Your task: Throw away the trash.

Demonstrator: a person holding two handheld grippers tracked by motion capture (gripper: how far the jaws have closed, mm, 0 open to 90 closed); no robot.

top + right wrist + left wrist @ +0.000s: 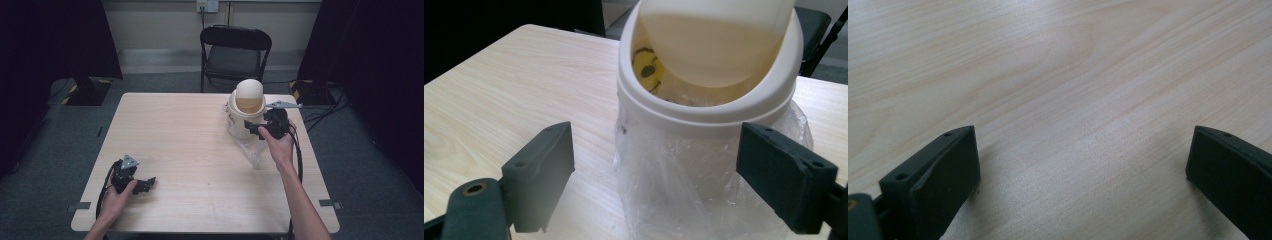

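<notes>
A pale wooden surface (190, 150) stands in a dim room, with a black folding chair (235, 50) behind its far edge and grey carpet all around.

The right hand-held gripper (260, 129) sits at the far right of the surface, held level and aimed at a small cream desktop bin. Its jaws stand wide apart and clamp nothing; in the right gripper view the pads flank the bin's lower body without touching it. The left hand-held gripper (145, 185) rests near the front left corner, well apart from the bin, its jaws also spread wide over bare wood.

The bin (704, 100) stands upright with a domed swing lid (714, 40) tilted back, leaving a gap through which a yellow item with a smiley face (648, 70) shows inside. A clear plastic bag liner (684, 185) hangs out below the rim, wrapping the body loosely and trailing onto the surface toward the person.

To do this step well, the right hand-held gripper likely needs to move in squarely so both pads meet the bin's sides evenly. The loose liner looks slippery, so a grip on bunched plastic alone may slide. The bin looks light and could tip or skid if pushed from one side, so closing slowly and centred seems wise.
</notes>
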